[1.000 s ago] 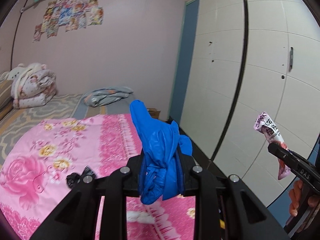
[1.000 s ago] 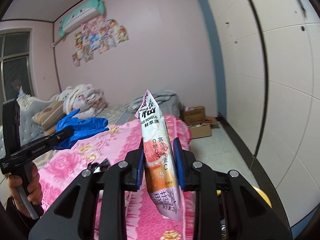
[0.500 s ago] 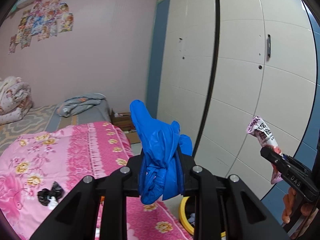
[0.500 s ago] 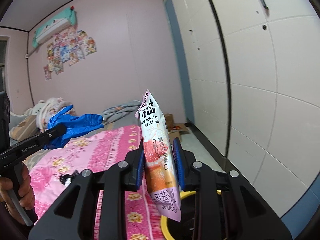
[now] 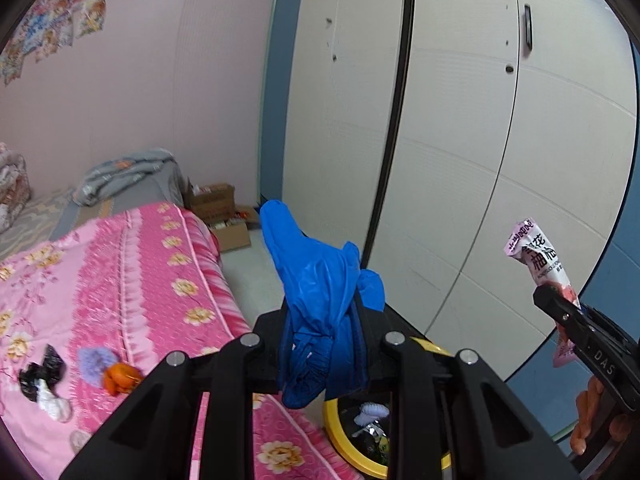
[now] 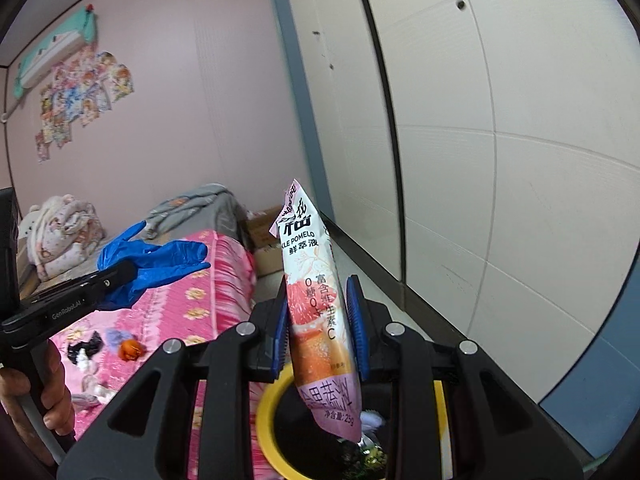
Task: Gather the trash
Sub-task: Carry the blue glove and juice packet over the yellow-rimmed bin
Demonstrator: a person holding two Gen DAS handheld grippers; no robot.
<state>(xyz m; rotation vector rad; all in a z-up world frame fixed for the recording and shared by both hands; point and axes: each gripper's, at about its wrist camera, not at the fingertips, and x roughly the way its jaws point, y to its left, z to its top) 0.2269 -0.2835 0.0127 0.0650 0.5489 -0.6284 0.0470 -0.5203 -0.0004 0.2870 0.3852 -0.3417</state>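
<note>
Trash fills both grippers at this moment. The left gripper (image 5: 324,344) has its jaws closed narrow on a crumpled blue nitrile glove (image 5: 320,304), bunched between the pads with its cuff hanging below and its fingers standing up and forward; the right wrist view shows the same glove (image 6: 152,264) held out over the edge of the pink floral bedspread (image 6: 208,304). The right gripper (image 6: 318,328) is clamped on a pomelo drink sachet (image 6: 316,304), pinched flat across its middle between the blue ribbed pads (image 6: 354,320), torn end up and printed end hanging down over the yellow-rimmed bin (image 6: 266,412) on the floor beside the bed. The bin's rim (image 5: 340,436) also shows under the left gripper, with some waste already inside. Both pieces look very light. The glove is limp and clingy, so it may stick to a pad on release and is best gripped at the bunched middle, as now. The sachet is a thin, slick film with some stiffness along its seams; a mid-body pinch keeps it from sliding, and it should drop cleanly. More scraps, black, white, lilac and an orange wad (image 5: 120,376), lie on the bedspread, well apart from the bin, so the job looks only partly done.
</note>
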